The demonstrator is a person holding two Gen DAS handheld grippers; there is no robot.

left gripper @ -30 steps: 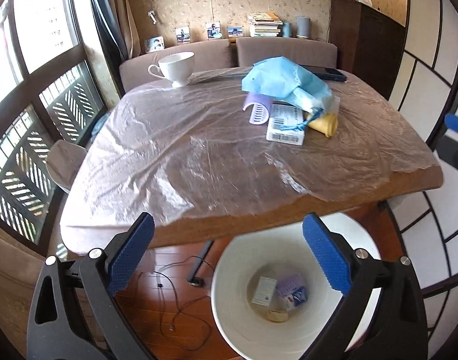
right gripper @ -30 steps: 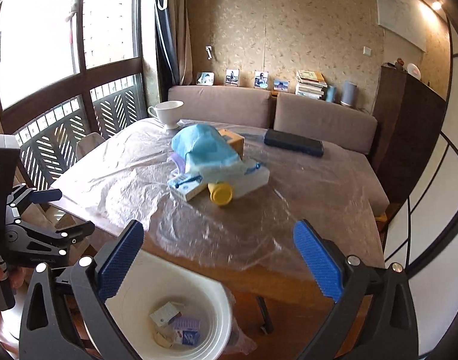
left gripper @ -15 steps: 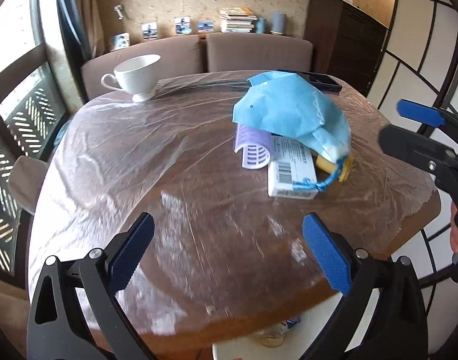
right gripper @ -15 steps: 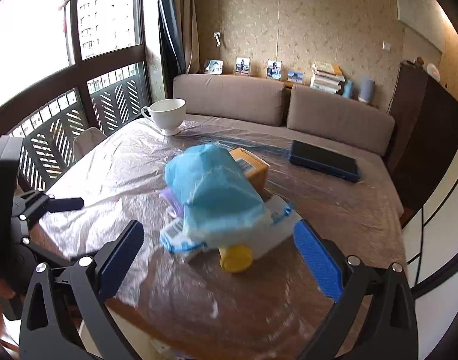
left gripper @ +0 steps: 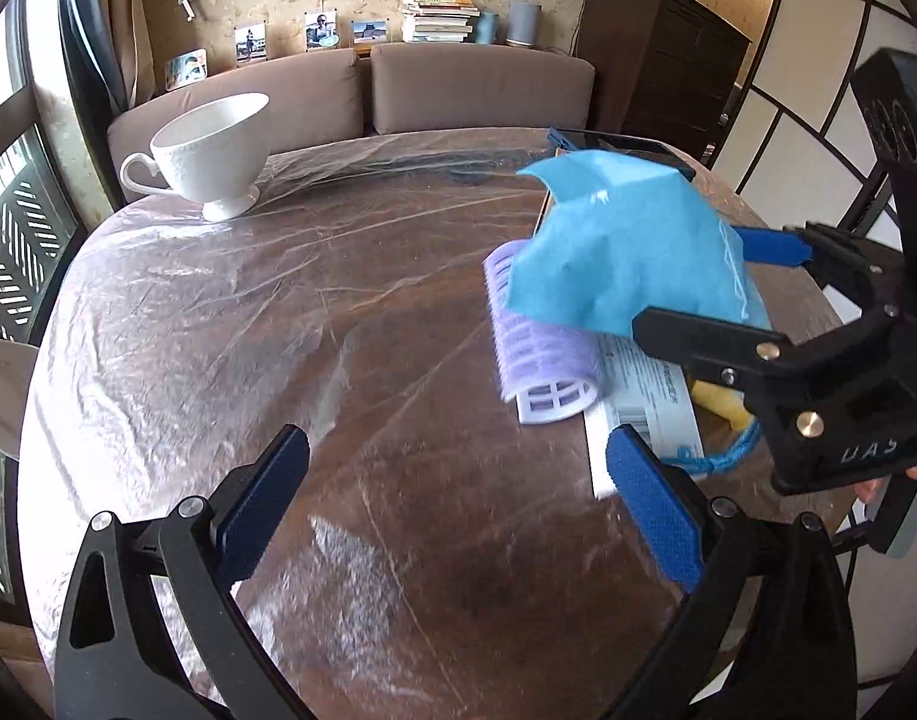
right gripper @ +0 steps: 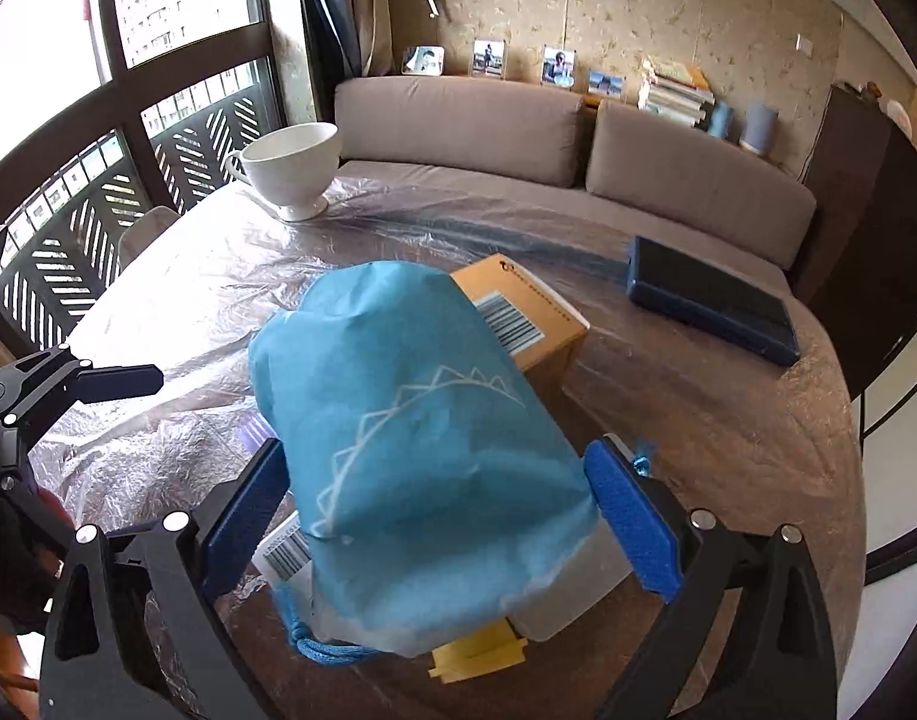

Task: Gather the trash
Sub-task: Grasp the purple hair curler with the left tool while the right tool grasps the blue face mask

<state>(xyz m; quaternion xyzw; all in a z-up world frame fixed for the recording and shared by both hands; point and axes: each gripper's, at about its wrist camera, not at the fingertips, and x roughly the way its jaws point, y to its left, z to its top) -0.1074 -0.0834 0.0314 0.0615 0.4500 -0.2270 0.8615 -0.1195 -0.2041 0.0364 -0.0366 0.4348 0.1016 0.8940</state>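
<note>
A white cup (left gripper: 209,153) stands far left on the plastic-covered counter (left gripper: 278,324). The left tongs (left gripper: 458,513) hang open and empty. Rightward, a purple hair roller (left gripper: 536,354) lies with its long axis running near-to-far. The right tongs (right gripper: 440,516) — open — straddle the blue pouch (right gripper: 416,450), its drawstring end pointing toward the camera.

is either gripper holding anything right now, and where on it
Nothing is held. The right gripper is open, straddling the blue bag at its lower end; the left gripper is open over bare table.
</note>
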